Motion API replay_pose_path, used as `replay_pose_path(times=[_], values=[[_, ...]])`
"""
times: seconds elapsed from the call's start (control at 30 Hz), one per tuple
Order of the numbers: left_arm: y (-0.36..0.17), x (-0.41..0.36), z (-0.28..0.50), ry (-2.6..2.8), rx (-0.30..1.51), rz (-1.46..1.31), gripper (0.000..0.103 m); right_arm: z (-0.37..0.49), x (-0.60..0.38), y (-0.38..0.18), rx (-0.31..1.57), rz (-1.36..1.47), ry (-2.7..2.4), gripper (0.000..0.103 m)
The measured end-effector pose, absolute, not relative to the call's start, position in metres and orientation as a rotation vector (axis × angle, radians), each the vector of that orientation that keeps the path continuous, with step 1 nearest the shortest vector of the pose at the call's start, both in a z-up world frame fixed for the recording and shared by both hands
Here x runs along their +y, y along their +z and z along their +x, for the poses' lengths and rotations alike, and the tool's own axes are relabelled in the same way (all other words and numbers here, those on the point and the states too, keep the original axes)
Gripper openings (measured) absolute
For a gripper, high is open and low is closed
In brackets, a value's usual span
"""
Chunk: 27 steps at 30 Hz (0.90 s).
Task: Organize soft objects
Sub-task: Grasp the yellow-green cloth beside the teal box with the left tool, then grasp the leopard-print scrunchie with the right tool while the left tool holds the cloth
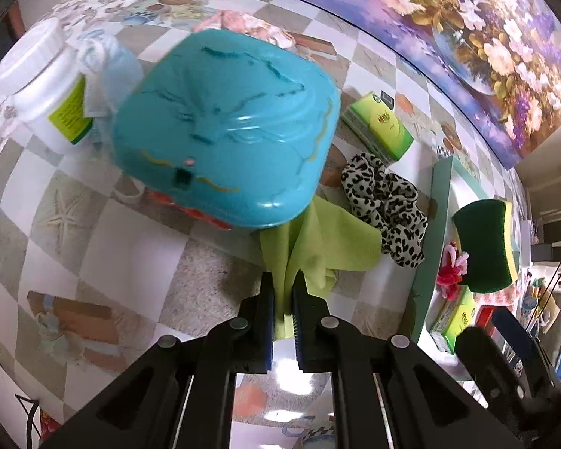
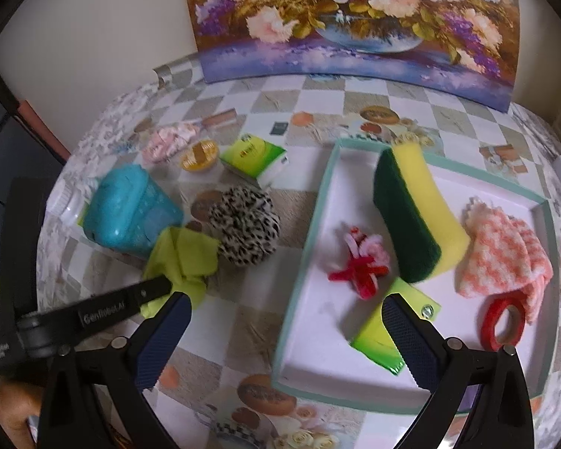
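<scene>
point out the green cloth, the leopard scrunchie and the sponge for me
green cloth (image 1: 318, 235), left wrist view, on its spread panel above the fingers.
leopard scrunchie (image 2: 245, 224), right wrist view, on its ruffled middle.
sponge (image 2: 430, 202), right wrist view, on its yellow face.

Item count, tabletop and tray

Green tissue packs: 2 (;). One each: lime-green cloth, leopard-print scrunchie, pink scrunchie, green-and-yellow sponge, pink-white knitted cloth, red pipe-cleaner flower, red tape roll, teal plastic box, white-lidded jar, round yellow-lidded cup, teal-rimmed white tray.
</scene>
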<state>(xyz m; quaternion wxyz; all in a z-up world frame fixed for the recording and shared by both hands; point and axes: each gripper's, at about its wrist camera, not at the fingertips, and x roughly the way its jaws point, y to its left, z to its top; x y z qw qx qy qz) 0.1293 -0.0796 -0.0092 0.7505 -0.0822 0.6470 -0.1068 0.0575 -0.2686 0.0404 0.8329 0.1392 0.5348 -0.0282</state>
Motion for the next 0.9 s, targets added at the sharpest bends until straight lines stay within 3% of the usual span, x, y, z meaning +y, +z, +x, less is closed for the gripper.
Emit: replay_pose_path(times=[0.17,0.6,0.9], values=[[-0.006,-0.073,0.131,-0.219,1.41,-0.211,0.009,0.07,-0.259,0.039,1.111,0.31,-0.014,0.099],[-0.008,-0.059,0.137,-0.196,1.425,-0.249,0.009,0.098,-0.246,0.012,1.147,0.338,0.007,0.065],[-0.01,-0.061,0.139,-0.195,1.432,-0.249,0.009,0.108,-0.246,-0.004,1.173,0.329,0.003,0.057]])
